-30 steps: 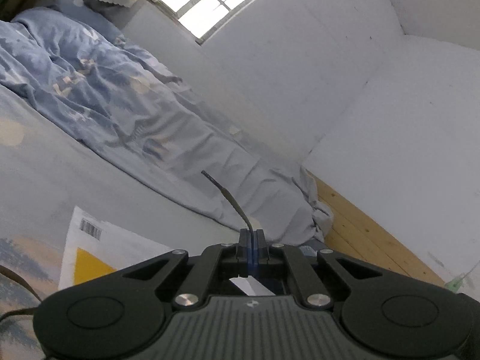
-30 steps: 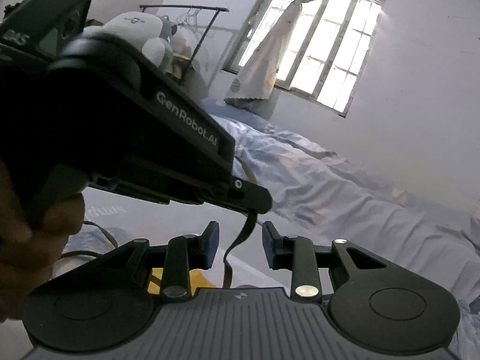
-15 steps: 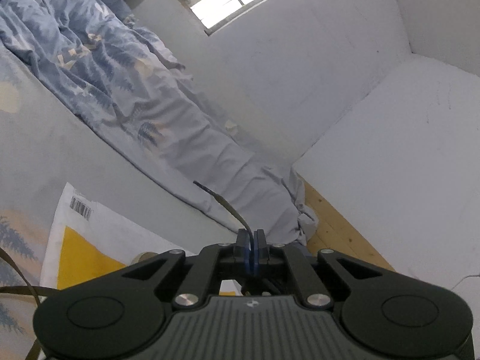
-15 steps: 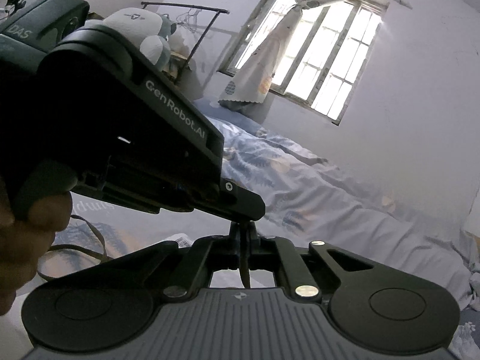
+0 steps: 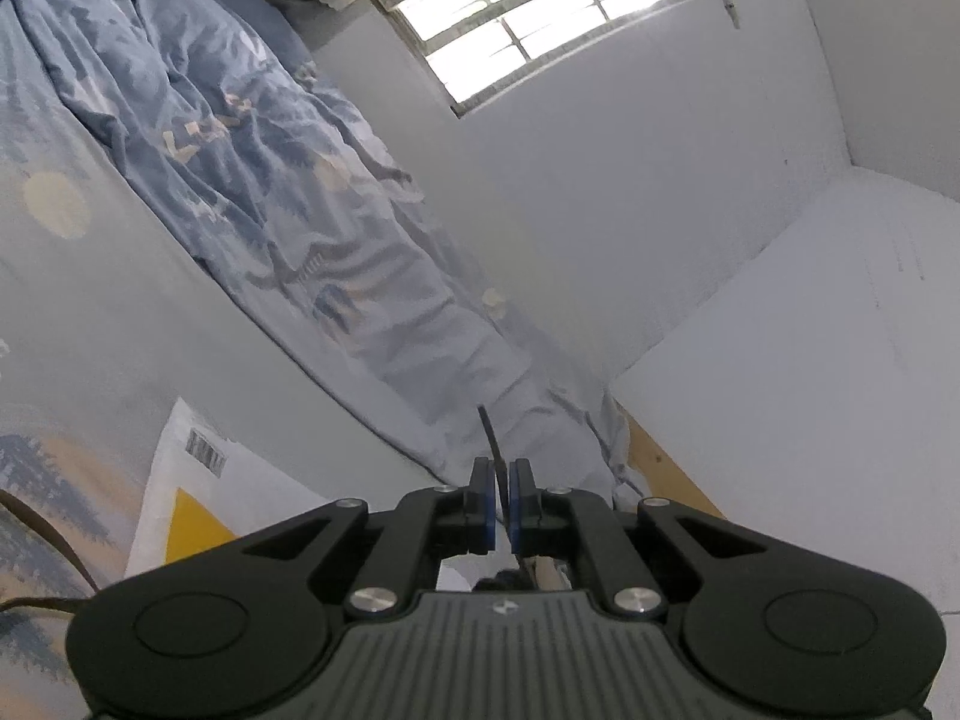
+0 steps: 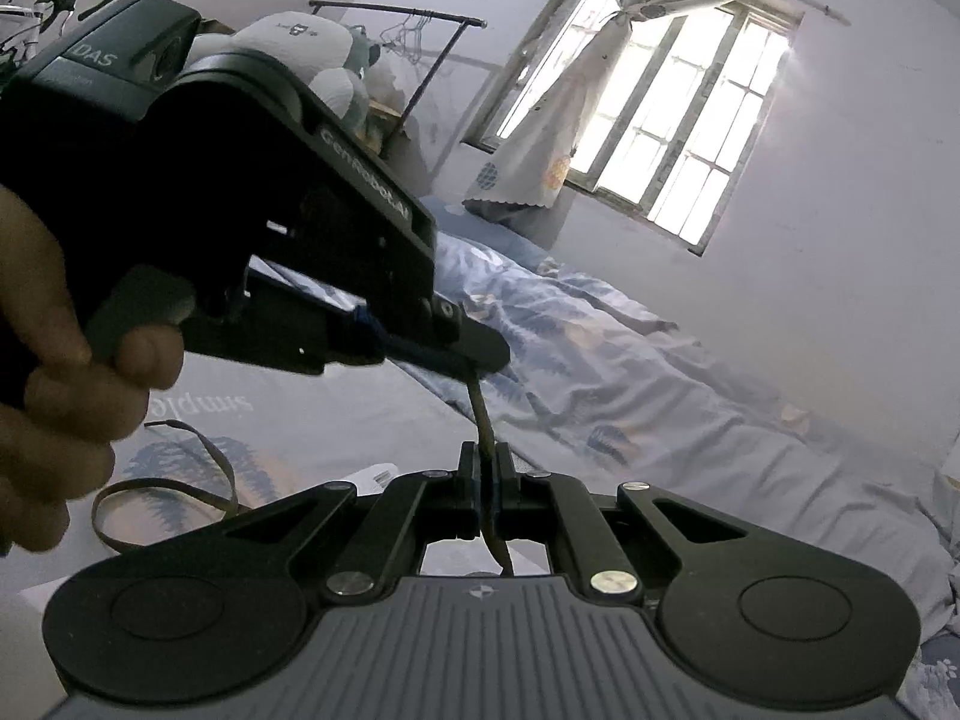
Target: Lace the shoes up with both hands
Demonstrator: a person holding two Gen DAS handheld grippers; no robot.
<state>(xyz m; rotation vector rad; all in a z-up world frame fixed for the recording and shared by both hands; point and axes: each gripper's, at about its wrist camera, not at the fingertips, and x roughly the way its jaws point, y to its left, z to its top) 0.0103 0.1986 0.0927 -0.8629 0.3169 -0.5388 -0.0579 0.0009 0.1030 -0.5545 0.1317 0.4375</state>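
Since the frame a second earlier the right gripper (image 6: 486, 483) has closed its fingers on the shoelace (image 6: 480, 414), while the left gripper (image 5: 501, 504) has parted its blue-padded fingers slightly, so the lace tip (image 5: 489, 429) now stands loose in the narrow gap between them.

The flat, dark olive shoelace is the landmark. In the right wrist view it runs straight up from the right gripper's pinched fingers to the tip of the left gripper (image 6: 474, 354), which hangs just above and blocks most of the left side of that view. A bare hand (image 6: 66, 372) wraps the black plastic handle at the far left. Left of the taut lace, a slack loop of lace (image 6: 162, 486) lies on the printed bedsheet (image 6: 252, 414). Behind the lace, a crumpled blue duvet (image 6: 630, 378) with pale patterning stretches along the white wall. Above and right of it is a bright barred window (image 6: 678, 120) with a knotted curtain (image 6: 552, 144). In the left wrist view, a white and yellow package (image 5: 198, 492) with a barcode lies left of the lace on the sheet.
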